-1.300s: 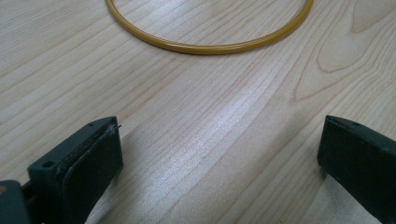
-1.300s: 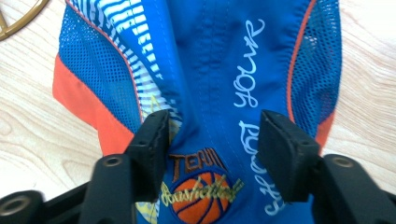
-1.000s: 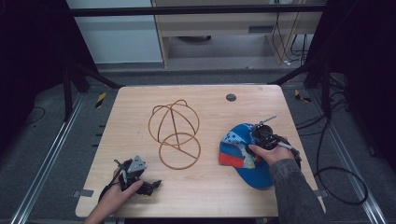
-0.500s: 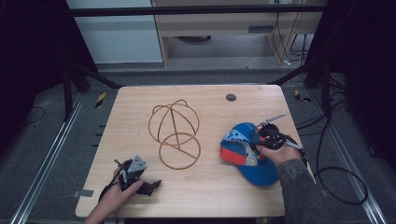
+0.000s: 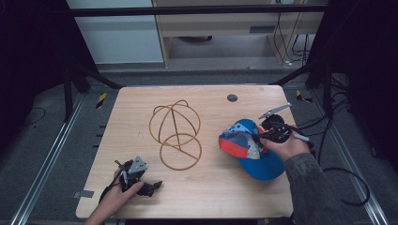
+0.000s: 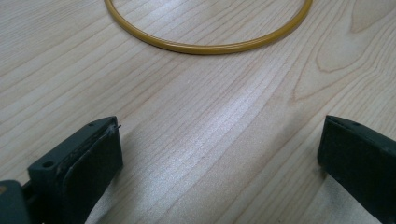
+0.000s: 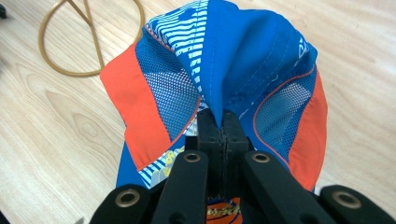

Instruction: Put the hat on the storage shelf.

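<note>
While my left gripper (image 5: pixel 151 186) rests agape on the worktop (image 5: pixel 211 187), my right gripper (image 7: pixel 223 122) pinches the cap (image 7: pixel 243 60).

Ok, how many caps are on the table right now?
1. The cap lies at the table's right side, pinched by the right gripper; none visible elsewhere.

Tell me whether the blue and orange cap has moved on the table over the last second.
Yes. The blue and orange cap has been lifted and bunched by the right gripper, its crown now slightly farther from the gold wire hat stand.
</note>
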{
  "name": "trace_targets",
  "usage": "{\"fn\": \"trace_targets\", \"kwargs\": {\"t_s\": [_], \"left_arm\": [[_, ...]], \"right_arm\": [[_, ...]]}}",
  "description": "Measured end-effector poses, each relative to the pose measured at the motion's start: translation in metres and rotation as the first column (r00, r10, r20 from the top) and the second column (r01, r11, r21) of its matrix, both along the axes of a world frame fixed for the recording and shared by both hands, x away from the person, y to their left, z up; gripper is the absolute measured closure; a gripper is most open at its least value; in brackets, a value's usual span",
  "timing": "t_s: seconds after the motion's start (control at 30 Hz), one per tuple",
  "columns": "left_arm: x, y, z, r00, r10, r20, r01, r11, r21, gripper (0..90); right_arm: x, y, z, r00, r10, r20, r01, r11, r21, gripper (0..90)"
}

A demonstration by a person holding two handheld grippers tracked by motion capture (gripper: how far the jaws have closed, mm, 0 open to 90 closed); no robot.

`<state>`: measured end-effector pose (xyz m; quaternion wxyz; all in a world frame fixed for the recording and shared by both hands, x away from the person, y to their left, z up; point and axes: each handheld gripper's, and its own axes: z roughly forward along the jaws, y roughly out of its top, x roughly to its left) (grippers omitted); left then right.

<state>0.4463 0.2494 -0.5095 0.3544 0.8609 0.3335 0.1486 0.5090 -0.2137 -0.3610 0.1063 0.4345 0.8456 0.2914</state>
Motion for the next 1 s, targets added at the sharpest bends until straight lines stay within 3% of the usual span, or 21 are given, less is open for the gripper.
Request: {"fn": "trace_targets", "kwargs": {"t_s": [0.4,1.0], "left_arm": [[-0.001,0.000,0.000,1.0000,-0.005,-0.001,0.005,1.0000,0.001,0.0],[-0.001,0.000,0.000,1.0000,-0.002,-0.001,0.002,1.0000,-0.003,0.0]], "right_arm": [[-0.004,0.004,0.032,0.9961,0.029,0.083,-0.030,0.9995,0.011,89.9],[-0.015,-0.002,0.071,0.9809,0.031,0.192,-0.041,0.9981,0.046,89.9]]}}
